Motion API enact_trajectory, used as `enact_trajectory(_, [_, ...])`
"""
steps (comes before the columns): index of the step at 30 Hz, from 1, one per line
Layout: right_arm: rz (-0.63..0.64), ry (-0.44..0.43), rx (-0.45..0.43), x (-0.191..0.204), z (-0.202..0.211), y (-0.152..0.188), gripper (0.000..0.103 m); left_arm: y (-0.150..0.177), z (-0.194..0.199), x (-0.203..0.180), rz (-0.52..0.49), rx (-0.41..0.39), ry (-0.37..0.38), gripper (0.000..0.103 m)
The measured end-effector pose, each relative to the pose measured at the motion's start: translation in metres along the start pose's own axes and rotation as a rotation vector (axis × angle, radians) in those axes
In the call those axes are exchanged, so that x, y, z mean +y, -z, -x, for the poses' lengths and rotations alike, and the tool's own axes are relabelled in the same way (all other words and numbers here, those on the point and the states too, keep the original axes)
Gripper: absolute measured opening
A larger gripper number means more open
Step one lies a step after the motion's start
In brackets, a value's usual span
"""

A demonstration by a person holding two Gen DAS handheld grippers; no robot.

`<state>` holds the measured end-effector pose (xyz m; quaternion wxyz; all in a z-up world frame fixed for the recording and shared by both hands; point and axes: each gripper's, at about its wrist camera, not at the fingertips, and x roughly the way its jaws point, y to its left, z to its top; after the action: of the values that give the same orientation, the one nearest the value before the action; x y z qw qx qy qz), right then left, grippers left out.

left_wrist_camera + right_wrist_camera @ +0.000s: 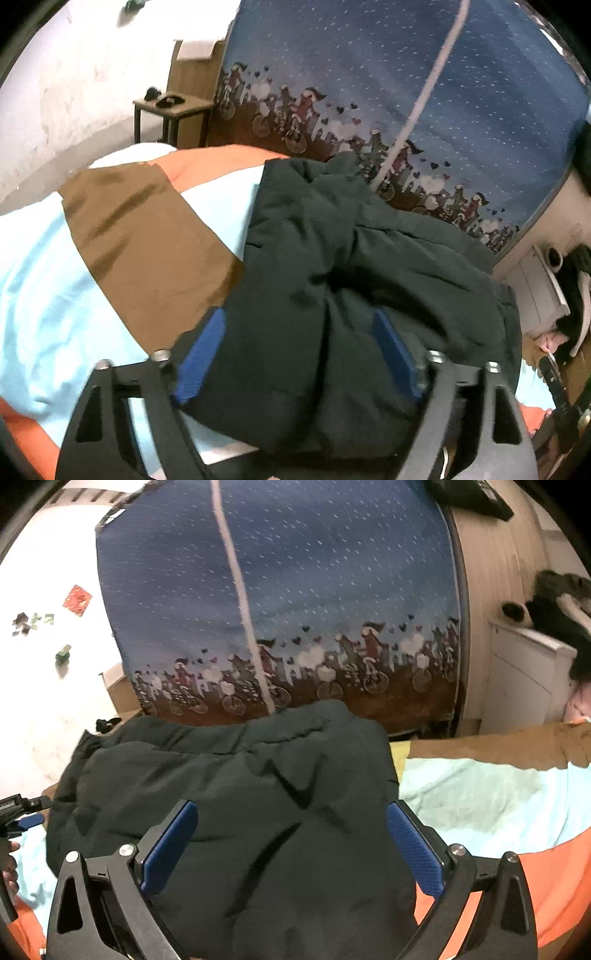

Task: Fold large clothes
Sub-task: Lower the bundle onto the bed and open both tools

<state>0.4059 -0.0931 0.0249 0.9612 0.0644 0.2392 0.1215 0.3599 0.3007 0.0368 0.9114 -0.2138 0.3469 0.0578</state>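
Bulky dark green padded jacket (236, 794) lay bunched on a bed's blue, brown and orange sheet (122, 236), long axis unclear, near edge hidden under both tongs, left tongs (295, 354) and right tongs (291, 849) spread wide above it, pinching nothing.

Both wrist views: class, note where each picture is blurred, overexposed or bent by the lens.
Left wrist view: the hand-held gripper is smeared by motion; the white wall washes out. Right wrist view: the wall at left blows out; the blue curtain bulges from fisheye distortion; the dark jacket loses detail.
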Motion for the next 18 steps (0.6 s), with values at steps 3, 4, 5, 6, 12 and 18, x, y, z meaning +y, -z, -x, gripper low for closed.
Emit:
enact_trajectory(3, [0.021,-0.02,-0.025,0.01,0.012,0.001,0.103,0.008,0.016,-0.014,-0.026,-0.071,0.018,0.094])
enact_trajectory(4, [0.036,-0.024,-0.032,0.015,0.017,0.002,0.103,0.01,0.02,-0.018,-0.039,-0.082,0.024,0.095])
enact_trajectory(5, [0.049,-0.028,-0.038,0.019,0.02,0.003,0.103,0.013,0.026,-0.023,-0.057,-0.097,0.03,0.095])
enact_trajectory(6, [0.064,-0.034,-0.045,0.023,0.025,0.003,0.103,0.016,0.031,-0.028,-0.074,-0.11,0.031,0.096])
enact_trajectory(12, [0.12,-0.077,-0.086,0.043,0.049,0.005,0.103,0.031,0.054,-0.051,-0.189,-0.178,0.024,0.097])
enact_trajectory(18, [0.092,-0.108,-0.116,0.048,0.07,0.003,0.103,0.045,0.069,-0.061,-0.245,-0.217,0.022,0.098])
